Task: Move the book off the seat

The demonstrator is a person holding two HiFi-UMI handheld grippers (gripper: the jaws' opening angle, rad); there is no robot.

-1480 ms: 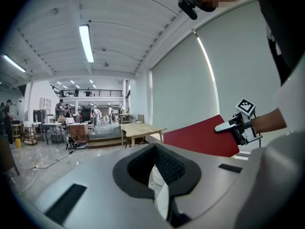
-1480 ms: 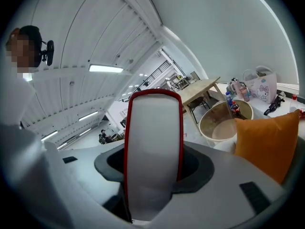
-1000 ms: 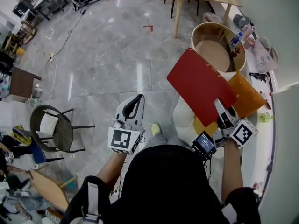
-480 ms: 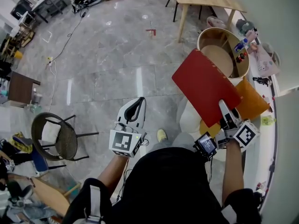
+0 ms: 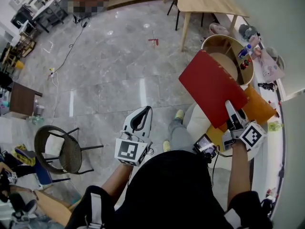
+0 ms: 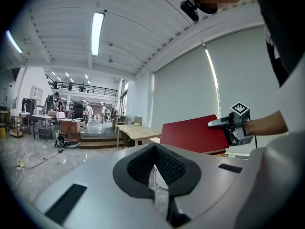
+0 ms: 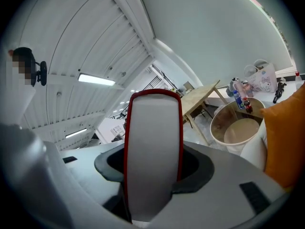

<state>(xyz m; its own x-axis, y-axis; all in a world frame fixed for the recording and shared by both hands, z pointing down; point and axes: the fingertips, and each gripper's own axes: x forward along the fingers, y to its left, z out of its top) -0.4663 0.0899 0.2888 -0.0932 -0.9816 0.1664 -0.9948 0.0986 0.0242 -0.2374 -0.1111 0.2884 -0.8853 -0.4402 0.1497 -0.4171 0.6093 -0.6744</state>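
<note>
The red book (image 5: 212, 87) is already lifted from the white seat (image 5: 193, 120). The right gripper (image 5: 230, 109) holds it in the air by its lower edge. The jaws are closed on the thick block of pages, with a red cover on each side, as the right gripper view shows (image 7: 152, 151). The book is tilted and hangs above the seat and the orange cushion (image 5: 259, 104), touching neither of them.

The left gripper (image 5: 144, 112) is over the floor, well apart from the book. Its jaws are together at the tips and hold nothing.

I judge that the lifting part is done. It remains to carry the book away from the seat and put it down somewhere. The pictures do not tell where.
</note>
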